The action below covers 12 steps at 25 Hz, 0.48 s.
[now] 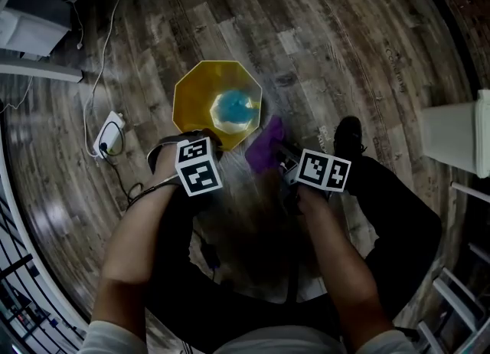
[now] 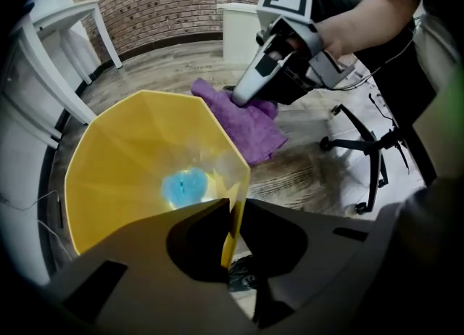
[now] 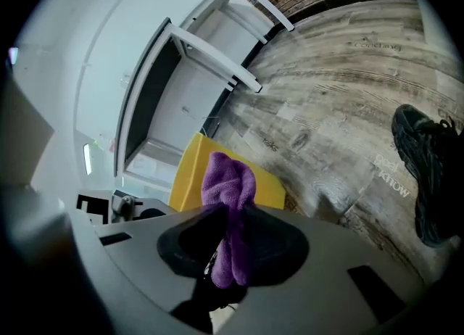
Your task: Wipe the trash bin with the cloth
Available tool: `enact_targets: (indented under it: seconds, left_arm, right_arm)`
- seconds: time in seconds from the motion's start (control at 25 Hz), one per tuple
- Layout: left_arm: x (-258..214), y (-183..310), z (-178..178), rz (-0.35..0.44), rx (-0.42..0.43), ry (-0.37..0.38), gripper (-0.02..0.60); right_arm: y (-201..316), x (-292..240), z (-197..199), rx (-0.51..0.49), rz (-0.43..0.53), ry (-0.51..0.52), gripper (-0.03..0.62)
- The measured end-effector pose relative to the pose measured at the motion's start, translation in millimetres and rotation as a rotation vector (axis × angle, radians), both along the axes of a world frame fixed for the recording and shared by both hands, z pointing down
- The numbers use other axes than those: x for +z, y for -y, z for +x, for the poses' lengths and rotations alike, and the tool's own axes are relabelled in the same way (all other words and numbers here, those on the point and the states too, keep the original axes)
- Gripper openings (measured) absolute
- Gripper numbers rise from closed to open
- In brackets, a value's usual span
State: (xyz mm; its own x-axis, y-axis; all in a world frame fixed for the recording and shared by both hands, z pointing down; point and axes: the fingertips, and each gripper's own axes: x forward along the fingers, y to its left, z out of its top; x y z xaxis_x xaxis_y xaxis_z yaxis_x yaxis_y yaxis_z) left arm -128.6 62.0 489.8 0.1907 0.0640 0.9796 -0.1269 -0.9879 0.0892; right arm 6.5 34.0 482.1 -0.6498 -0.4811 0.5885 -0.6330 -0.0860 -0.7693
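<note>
Standing upright on the wooden floor [image 1: 344, 54], well away from its walls and just ahead of the seated person's knees, the yellow trash bin [image 1: 200, 96] is showing an open mouth and a blue patch [image 1: 233, 109] at its bottom. The left gripper [image 2: 233, 214] is pointing steeply down and pinching the bin's near wall at the rim, one jaw inside and one outside, the two nearly together on the thin yellow sheet. The right gripper [image 3: 230, 214] is clamping the purple cloth [image 3: 228, 181], which is bunching up between its jaws and hanging just beside the bin's rim on the person's right; whether it is touching the rim cannot be told. No wiping contact is showing yet, so the task is judged to be at its start.

Risks from here are judged as follows:
- The bin is being steadied by one wall only, so a firm push from the cloth is likely to tip it or slide it across the smooth floor.
- The thin rim is offering little purchase, and a sideways pull may be enough to slip it out of the left jaws.
- The cloth is wadded, so it may be wiping with only a narrow fold or working loose under friction.
</note>
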Motion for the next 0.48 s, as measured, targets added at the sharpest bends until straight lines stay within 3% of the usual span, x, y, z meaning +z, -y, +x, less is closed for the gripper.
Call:
enact_targets:
  seconds: [0.28,0.48]
  left_arm:
    - [-0.1,-0.2,2.7,-0.012,-0.022,-0.005,0.037]
    - [-1.3,0.0,7.6,-0.021,-0.031,-0.008,0.035]
  right_arm:
    - [-8.1,-40.3,-20.5,0.010,0.033,0.113,0.091]
    - [-4.3,-28.1,-33.9,0.040,0.006,0.164,0.090]
